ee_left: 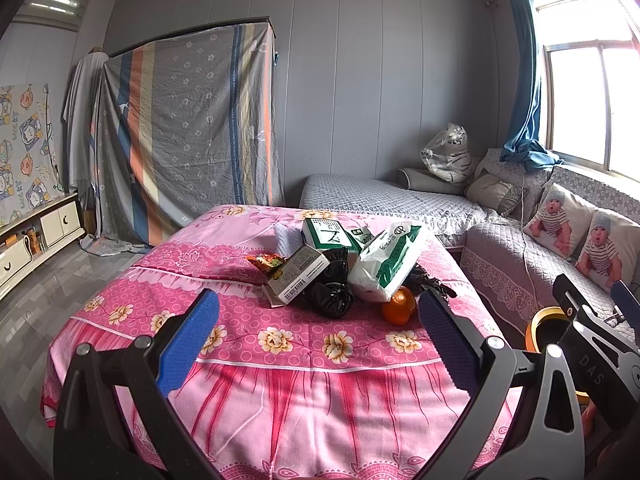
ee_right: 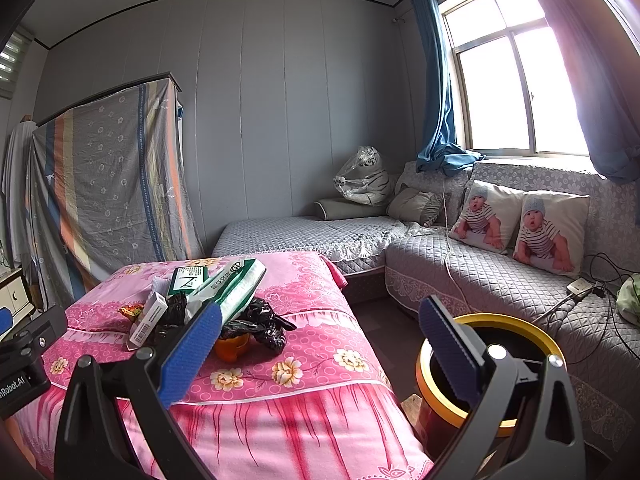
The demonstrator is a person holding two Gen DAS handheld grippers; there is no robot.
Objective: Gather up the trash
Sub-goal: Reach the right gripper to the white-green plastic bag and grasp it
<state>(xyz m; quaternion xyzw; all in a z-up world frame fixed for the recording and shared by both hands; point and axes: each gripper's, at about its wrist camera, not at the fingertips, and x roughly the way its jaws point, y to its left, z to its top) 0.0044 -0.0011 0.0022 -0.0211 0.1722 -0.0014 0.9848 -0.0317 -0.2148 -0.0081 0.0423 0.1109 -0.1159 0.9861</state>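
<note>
Pink floral bedspread (ee_left: pixel 280 360) carries a trash heap: white-and-green plastic bag (ee_left: pixel 386 264), cartons (ee_left: pixel 296 276), black bags (ee_left: pixel 332 296), an orange (ee_left: pixel 398 306). Left gripper (ee_left: pixel 316 340) and right gripper (ee_right: pixel 320 344) hover spread, empty; gold-rimmed bin (ee_right: pixel 516 328) stands near right.

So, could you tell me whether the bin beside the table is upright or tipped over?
Upright: the bin stands on the floor with its gold rim level and its mouth open upward.
</note>
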